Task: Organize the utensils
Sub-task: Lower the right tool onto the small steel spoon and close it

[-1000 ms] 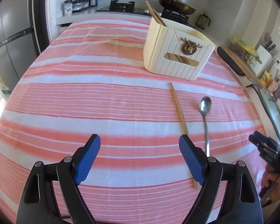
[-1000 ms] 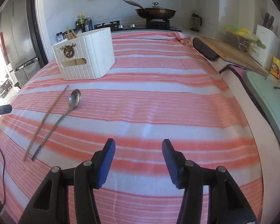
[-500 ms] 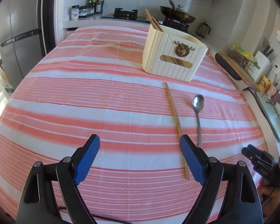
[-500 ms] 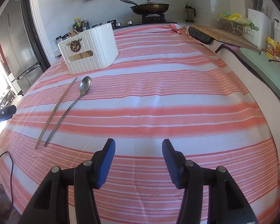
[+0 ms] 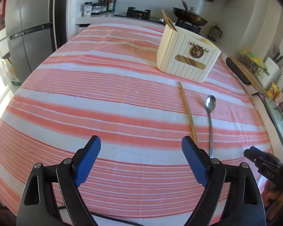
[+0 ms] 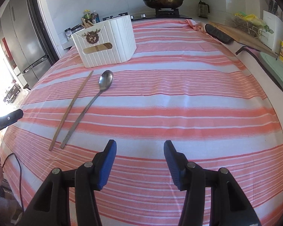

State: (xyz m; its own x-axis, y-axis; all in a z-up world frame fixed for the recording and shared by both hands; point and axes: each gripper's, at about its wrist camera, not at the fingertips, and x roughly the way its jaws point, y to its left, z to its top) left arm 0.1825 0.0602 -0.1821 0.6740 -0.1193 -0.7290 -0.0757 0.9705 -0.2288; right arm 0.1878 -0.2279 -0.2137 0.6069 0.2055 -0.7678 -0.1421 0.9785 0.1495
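A wooden chopstick (image 5: 187, 111) (image 6: 71, 109) and a long metal spoon (image 5: 209, 116) (image 6: 92, 101) lie side by side on the pink-striped tablecloth (image 5: 103, 98) (image 6: 179, 98). Behind them stands a cream ribbed utensil box (image 5: 186, 56) (image 6: 105, 43) with chopsticks sticking out of its back corner. My left gripper (image 5: 140, 161) is open and empty, held above the cloth to the near left of the utensils. My right gripper (image 6: 139, 162) is open and empty, to the near right of the spoon handle. Each gripper shows at the edge of the other's view.
A stove with a wok (image 6: 163, 0) and bottles (image 5: 107, 0) stand on the counter beyond the table. A fridge (image 5: 24, 33) is at the left. A cutting board (image 6: 241, 35), knife block and green board line the right side. A cable (image 6: 15, 162) hangs off the near edge.
Both grippers have drawn back and risen from the table, then eased slightly towards the utensils again. Both stayed open. The chopstick and spoon have not moved.
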